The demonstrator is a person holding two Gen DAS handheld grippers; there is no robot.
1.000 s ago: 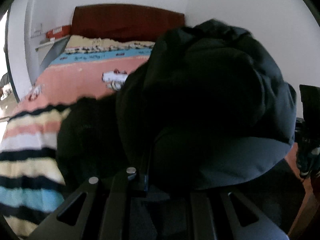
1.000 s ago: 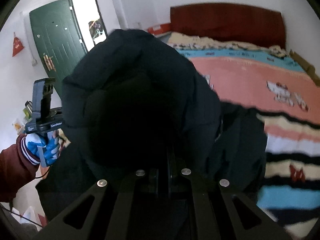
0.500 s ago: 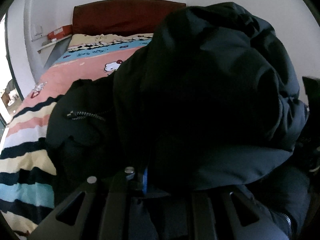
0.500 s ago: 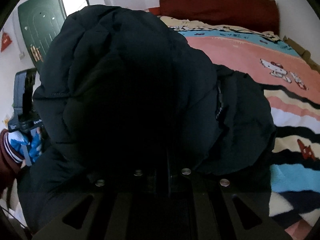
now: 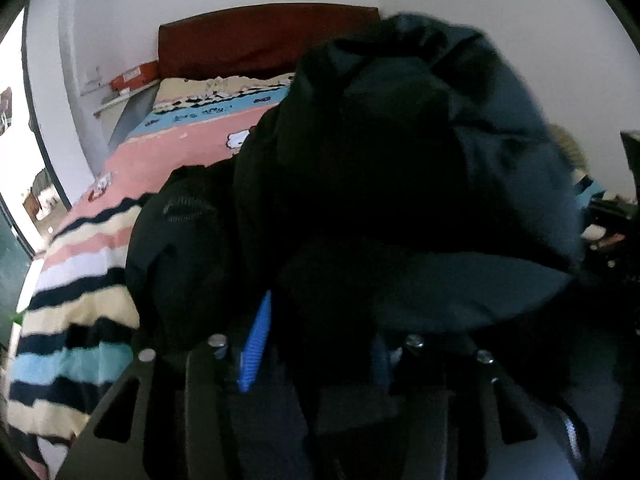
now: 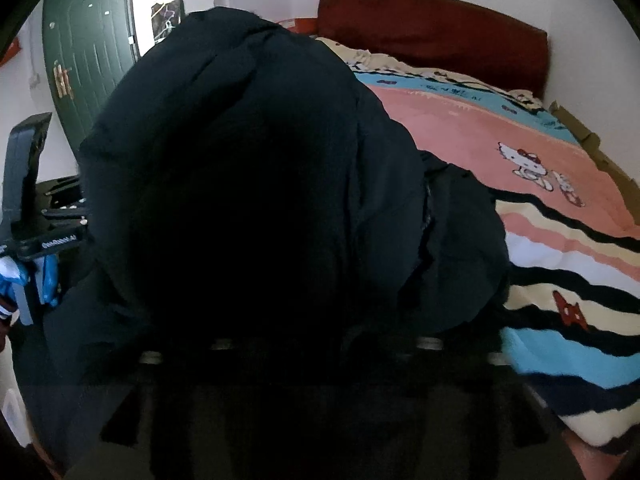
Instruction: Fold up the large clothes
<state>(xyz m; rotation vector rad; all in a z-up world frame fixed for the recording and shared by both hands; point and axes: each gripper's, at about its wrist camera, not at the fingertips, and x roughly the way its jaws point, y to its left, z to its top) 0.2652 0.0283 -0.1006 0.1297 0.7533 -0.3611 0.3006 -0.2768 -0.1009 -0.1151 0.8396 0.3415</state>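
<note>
A bulky dark navy padded jacket is heaped over both grippers and rests on the striped bed cover. My left gripper points down into it. Its jaws are opening, a blue finger pad shows bare, and loose fabric lies between the fingers. In the right wrist view the jacket fills the middle. My right gripper is dim under it, its jaws opening wide with cloth still between them. The left gripper's handle, held by a blue-gloved hand, shows at the left edge.
The bed runs back to a dark red headboard. A green door stands at the left, and a wall shelf holds a red box. Cardboard lines the bed's far side. A zipper runs down the jacket.
Both pairs of jaws have spread apart from shut. A blue pad now shows on the left gripper. The jacket has sunk lower onto the bed.
</note>
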